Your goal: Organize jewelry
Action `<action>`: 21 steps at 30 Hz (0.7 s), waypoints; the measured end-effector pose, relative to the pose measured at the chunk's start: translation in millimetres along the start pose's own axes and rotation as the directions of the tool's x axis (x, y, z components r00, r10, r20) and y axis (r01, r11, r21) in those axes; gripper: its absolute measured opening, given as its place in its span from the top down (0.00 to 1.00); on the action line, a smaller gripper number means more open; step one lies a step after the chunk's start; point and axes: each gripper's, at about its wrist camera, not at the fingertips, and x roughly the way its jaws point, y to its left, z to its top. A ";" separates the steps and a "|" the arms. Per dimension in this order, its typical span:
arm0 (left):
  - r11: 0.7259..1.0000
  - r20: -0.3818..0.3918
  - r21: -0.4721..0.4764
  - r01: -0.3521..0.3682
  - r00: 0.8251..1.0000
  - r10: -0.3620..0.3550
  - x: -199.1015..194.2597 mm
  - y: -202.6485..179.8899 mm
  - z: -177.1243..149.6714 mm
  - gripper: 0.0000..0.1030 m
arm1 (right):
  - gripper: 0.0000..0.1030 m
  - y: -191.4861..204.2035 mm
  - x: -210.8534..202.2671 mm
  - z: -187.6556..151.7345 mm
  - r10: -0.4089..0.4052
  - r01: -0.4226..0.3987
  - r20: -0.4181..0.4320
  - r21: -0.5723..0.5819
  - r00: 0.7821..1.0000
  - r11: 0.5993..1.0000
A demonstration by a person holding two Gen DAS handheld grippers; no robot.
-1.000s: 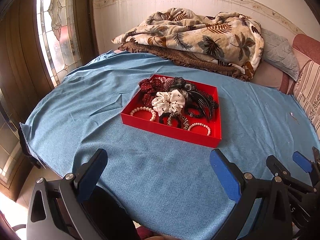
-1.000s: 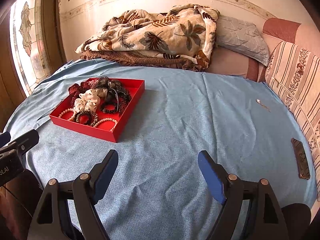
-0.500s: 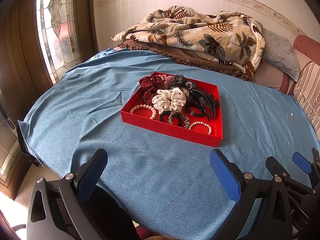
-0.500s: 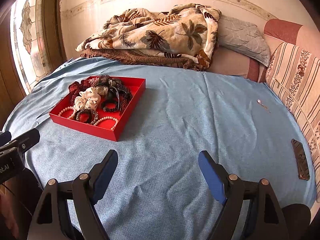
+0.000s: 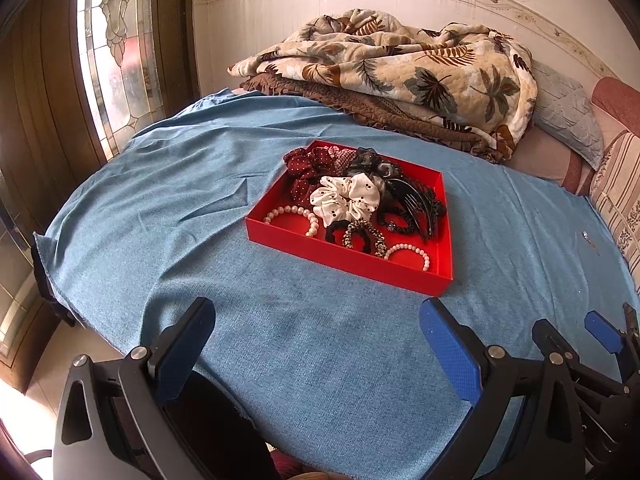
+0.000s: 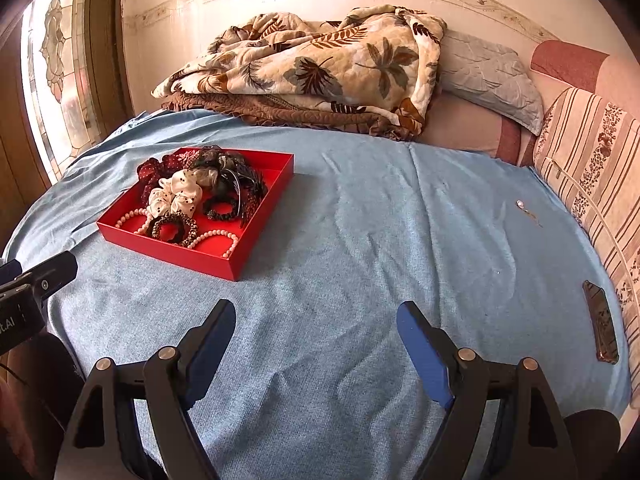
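Right now both tools are hanging over the near edge of the blue woven cloth [image 5: 200, 240], well apart from the shallow square red tray [image 5: 348, 258] that is holding the jewelry and hair things. The left gripper [image 5: 316, 344] is standing with its blue-padded fingers spread wide and is holding nothing, and the right gripper [image 6: 316, 344] is looking the same, wide and empty. Inside the tray everything is lying in one heap: the white satin scrunchie with black dots [image 5: 346, 198] is resting on the dark red dotted scrunchie [image 5: 306, 170], the black plastic claw clip [image 5: 416, 204] is leaning beside them, and two pearl bead bracelets [image 5: 294, 218] are lying along the front wall. I am judging that the main risk is a tangle: a finger closing on one piece is probably catching its neighbour too and dragging it over the low wall. The bracelets are thin and lying flat, so the pads may be slipping off them. The tray is light, I think, so a pull may be sliding it on the cloth. One small shiny thing [image 6: 520, 204] is lying far on the right side, and it is easy to forget.
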 end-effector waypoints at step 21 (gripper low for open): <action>0.999 -0.066 -0.036 -0.029 0.997 0.026 11.3 11.8 9.1 0.01 | 0.13 2.1 -7.3 29.8 -0.011 0.010 -0.021 -0.041 1.000 0.999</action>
